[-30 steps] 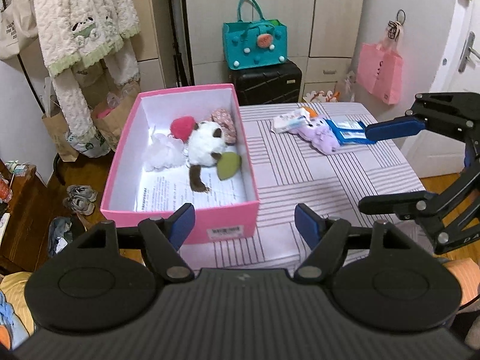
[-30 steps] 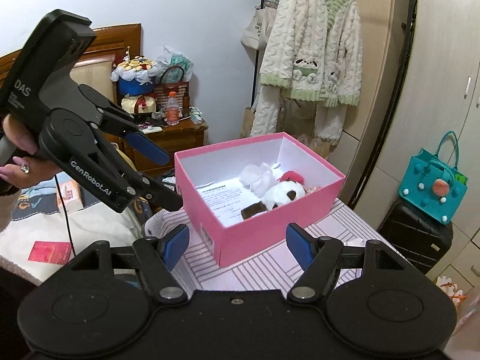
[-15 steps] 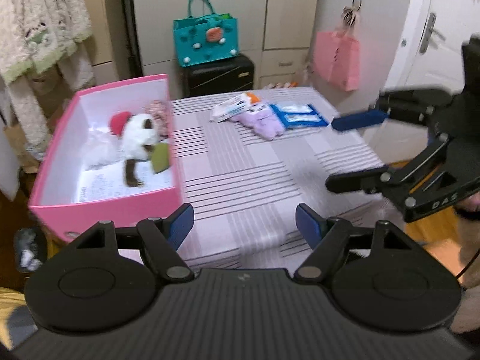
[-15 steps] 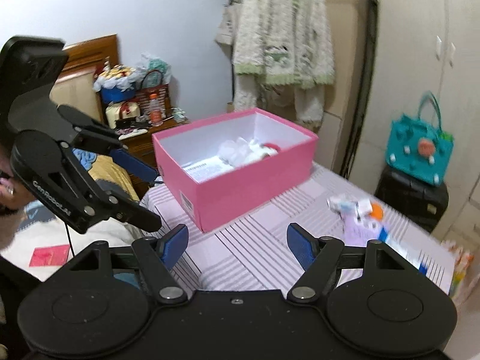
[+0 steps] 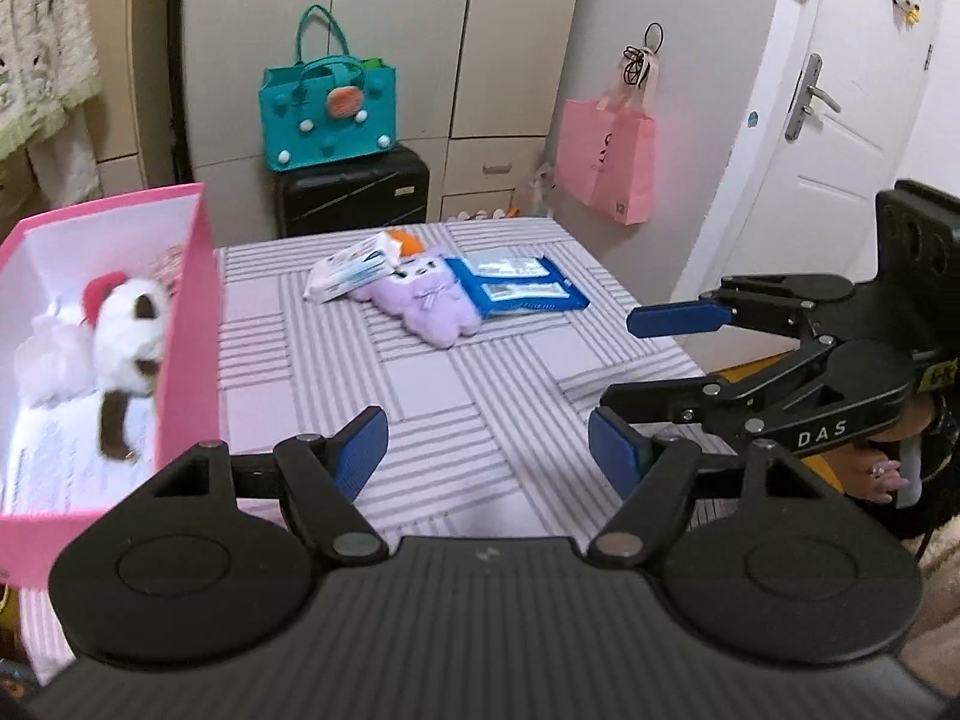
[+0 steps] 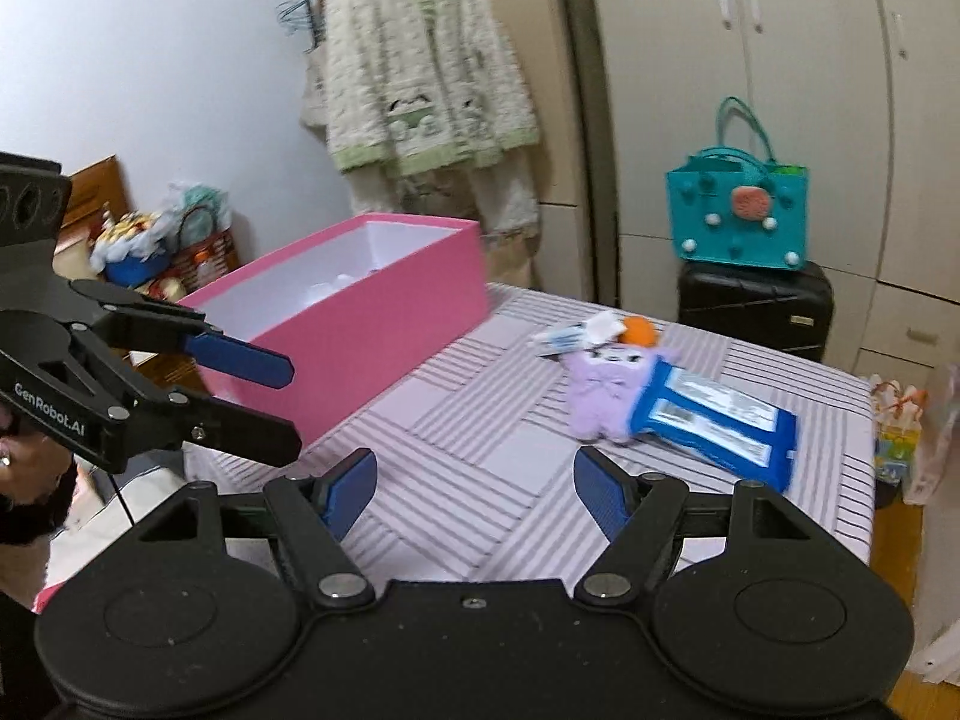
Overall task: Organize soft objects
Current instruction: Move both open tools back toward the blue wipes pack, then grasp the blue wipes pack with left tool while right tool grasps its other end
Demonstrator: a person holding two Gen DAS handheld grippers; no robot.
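Observation:
A pink box [image 5: 186, 324] stands on the left of the striped table [image 5: 480, 396] and holds a white and brown plush [image 5: 129, 324], a red soft piece and a white puff. A purple plush [image 5: 429, 300] lies at the far middle of the table, between a white packet [image 5: 351, 267] and a blue packet [image 5: 516, 288]. My left gripper [image 5: 486, 453] is open and empty over the near table edge. My right gripper [image 6: 474, 489] is open and empty, with the purple plush [image 6: 600, 390] ahead of it. Each gripper shows in the other's view: the right gripper [image 5: 630, 372] and the left gripper [image 6: 282, 405].
A teal bag [image 5: 327, 117] sits on a black suitcase [image 5: 354, 192] behind the table. A pink bag [image 5: 606, 165] hangs at the right by a white door. A fuzzy garment [image 6: 420, 72] hangs behind the pink box [image 6: 360, 330].
Both views have swung to the right, from the pink box toward the purple plush and packets. Both grippers stay open and empty.

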